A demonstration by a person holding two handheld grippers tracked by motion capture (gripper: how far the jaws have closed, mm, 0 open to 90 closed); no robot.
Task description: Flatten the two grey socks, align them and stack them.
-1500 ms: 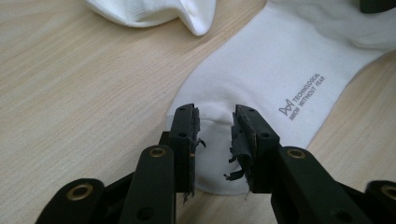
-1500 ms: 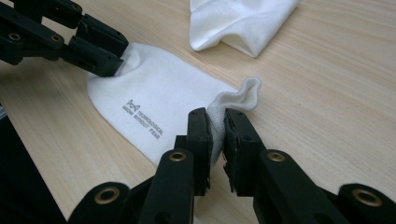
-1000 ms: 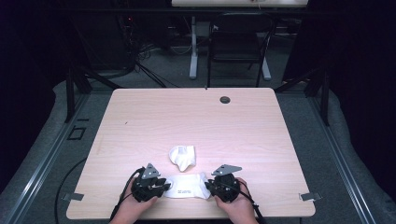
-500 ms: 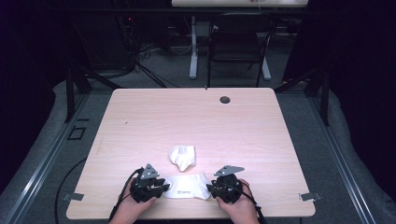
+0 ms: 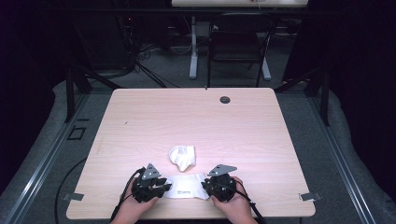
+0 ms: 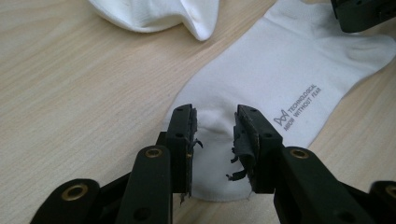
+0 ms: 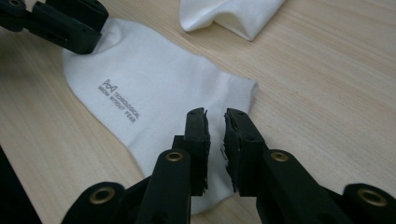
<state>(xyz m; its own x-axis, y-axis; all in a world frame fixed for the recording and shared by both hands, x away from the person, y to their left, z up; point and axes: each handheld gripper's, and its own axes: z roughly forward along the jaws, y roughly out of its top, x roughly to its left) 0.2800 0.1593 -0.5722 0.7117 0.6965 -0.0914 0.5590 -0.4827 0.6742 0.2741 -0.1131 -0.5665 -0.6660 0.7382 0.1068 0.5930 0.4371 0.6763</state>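
On the pale wooden table [image 5: 140, 121], a second white sock [image 5: 182, 156] lies crumpled just above the middle of the lower half of the high view, near the flat sock but apart from it; in the left gripper view it sits along the top edge, and in the right gripper view at top centre. A small dark round cap [image 5: 225, 99] is set in the tabletop near its far edge, well apart from everything else. Nothing lies between the grippers and the flat white sock [image 5: 187, 186], which rests near the bottom edge of the table, stretched between the two tools, with grey printed lettering on it. The left gripper [image 5: 163, 186] sits at the sock's left end; in its own view its jaws stand apart over the fabric, one on each side of a strip of cloth, the pads not pressing it. The right gripper [image 5: 206, 185] sits at the sock's right end; its jaws have just been closing, and in its own view they stand close together with a narrow gap, the sock's edge beneath them, no cloth visibly pinched. The sock is close to the table's near edge, where the person's hands [image 5: 238, 205] come in. Bare wood spreads wide to the left, right and toward the top of the frame.
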